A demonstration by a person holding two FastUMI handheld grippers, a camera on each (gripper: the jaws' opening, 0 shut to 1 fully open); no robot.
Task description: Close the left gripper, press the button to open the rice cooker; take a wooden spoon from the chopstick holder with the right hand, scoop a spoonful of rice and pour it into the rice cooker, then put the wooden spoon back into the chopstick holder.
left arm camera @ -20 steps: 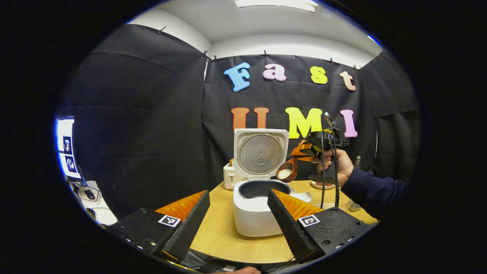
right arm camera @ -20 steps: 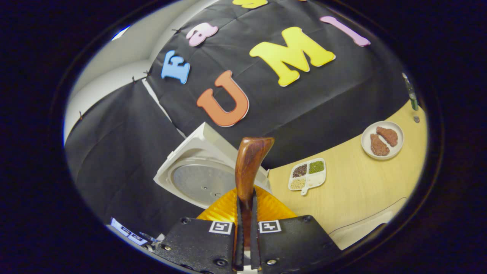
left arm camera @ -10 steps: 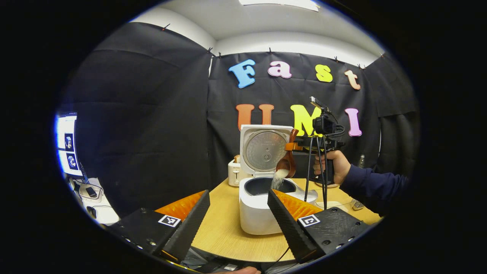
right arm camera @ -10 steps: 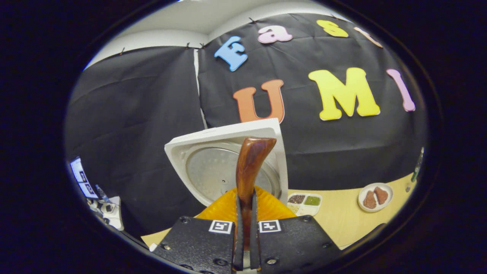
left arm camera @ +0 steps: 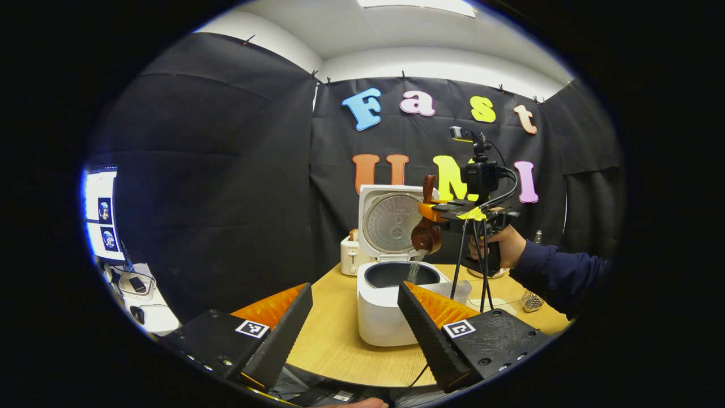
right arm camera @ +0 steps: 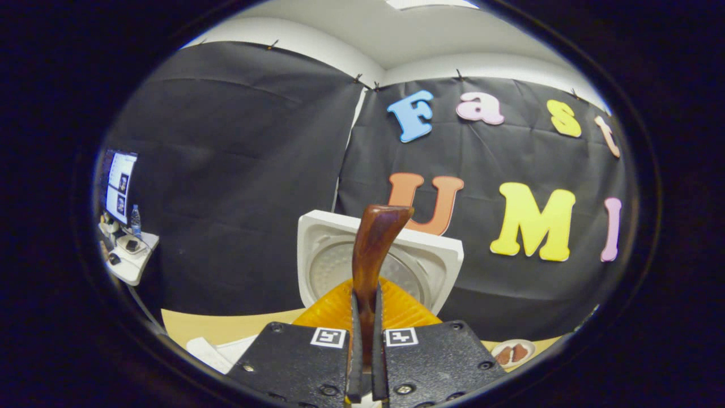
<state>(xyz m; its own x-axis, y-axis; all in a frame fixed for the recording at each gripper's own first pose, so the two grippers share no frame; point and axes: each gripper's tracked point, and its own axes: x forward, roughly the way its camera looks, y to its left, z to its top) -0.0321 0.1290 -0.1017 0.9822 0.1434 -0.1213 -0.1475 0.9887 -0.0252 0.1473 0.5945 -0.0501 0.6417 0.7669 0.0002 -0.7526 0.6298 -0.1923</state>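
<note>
Rice [left arm camera: 415, 271] falls from the wooden spoon [left arm camera: 426, 237] at the frame's centre because you have tipped its bowl down over the rice cooker [left arm camera: 392, 303]. Your right gripper [right arm camera: 365, 362] pinches the handle, both fingers pressed on it, holding the tilt steady. Your left gripper [left arm camera: 354, 331], at the lower edge, stands spread and empty, clear of the pour.

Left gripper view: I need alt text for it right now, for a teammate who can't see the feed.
The right gripper, held by a hand, tips a wooden spoon so rice falls into the open white rice cooker on a wooden table. In the foreground the left gripper hangs open and empty. A white toaster stands behind the cooker.
</note>
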